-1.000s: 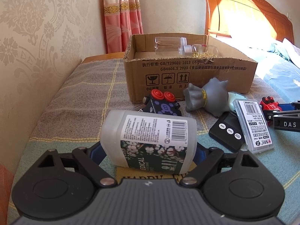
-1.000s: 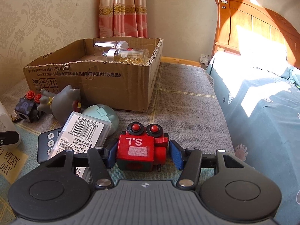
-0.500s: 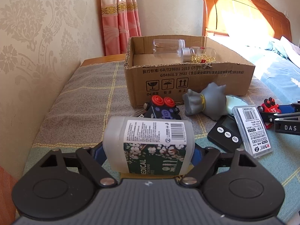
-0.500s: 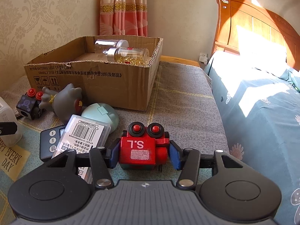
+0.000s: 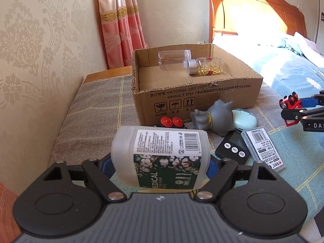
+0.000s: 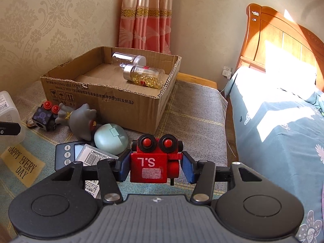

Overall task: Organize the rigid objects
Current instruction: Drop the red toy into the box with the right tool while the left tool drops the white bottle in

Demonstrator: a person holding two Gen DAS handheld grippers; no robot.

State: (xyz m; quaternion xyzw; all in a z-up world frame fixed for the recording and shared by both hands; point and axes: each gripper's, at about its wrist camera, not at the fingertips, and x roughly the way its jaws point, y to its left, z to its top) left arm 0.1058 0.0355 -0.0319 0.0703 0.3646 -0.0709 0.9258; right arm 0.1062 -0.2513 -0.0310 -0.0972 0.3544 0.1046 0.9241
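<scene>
My left gripper (image 5: pixel 160 165) is shut on a white cotton-swab tub (image 5: pixel 160 154) with a green flowered label, held on its side above the bed cover. My right gripper (image 6: pixel 155 165) is shut on a red toy robot (image 6: pixel 155 162) marked S.L, lifted off the cover; it also shows at the right edge of the left wrist view (image 5: pixel 289 103). An open cardboard box (image 5: pixel 194 101) stands ahead, holding an empty clear jar (image 5: pixel 174 57) and a jar of yellow capsules (image 5: pixel 206 68).
On the cover before the box lie a black toy robot with red buttons (image 6: pixel 45 116), a grey figure (image 6: pixel 79 121), a mint round case (image 6: pixel 111 138), a black timer (image 5: pixel 232 148) and a barcoded clear case (image 5: pixel 263 148). Wall at left, bed and headboard (image 6: pixel 283 40) at right.
Both grippers have risen with their loads: the tub and the red robot are now lifted off the cover, and the view looks down into the box.
</scene>
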